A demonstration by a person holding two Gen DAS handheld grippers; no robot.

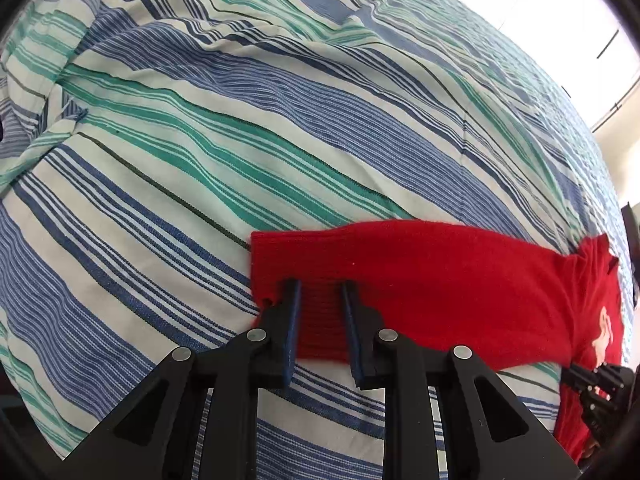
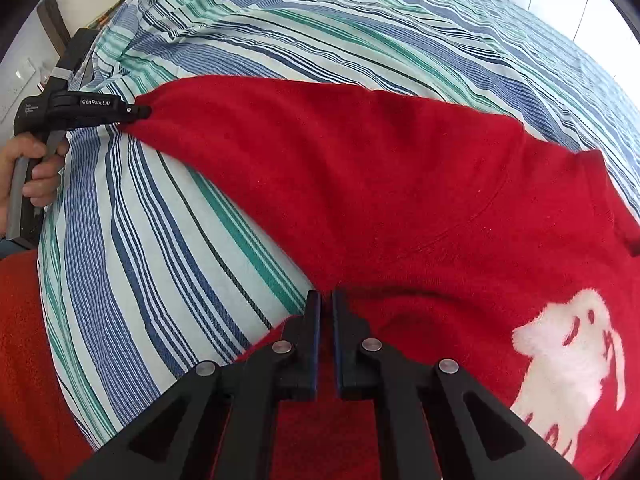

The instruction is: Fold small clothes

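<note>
My left gripper (image 1: pixel 320 292) is clamped on the ribbed cuff (image 1: pixel 320 320) of the red sweater (image 2: pixel 380 184), which lies spread on the striped bedspread (image 2: pixel 168 240). My right gripper (image 2: pixel 326 300) is pinched nearly closed at the armpit, though I cannot see fabric between its pads. The knit is soft and fuzzy, with a fluffy white dog patch (image 2: pixel 568 368), so I judge the sleeve could sag, stretch or slip as I fold it over.

Bed (image 2: pixel 168 240) covered by striped sheet, blue, green and white, wrinkled at upper left of frame. Red sweater (image 2: pixel 360 184) lies directly on it, sleeve stretched toward left.
</note>
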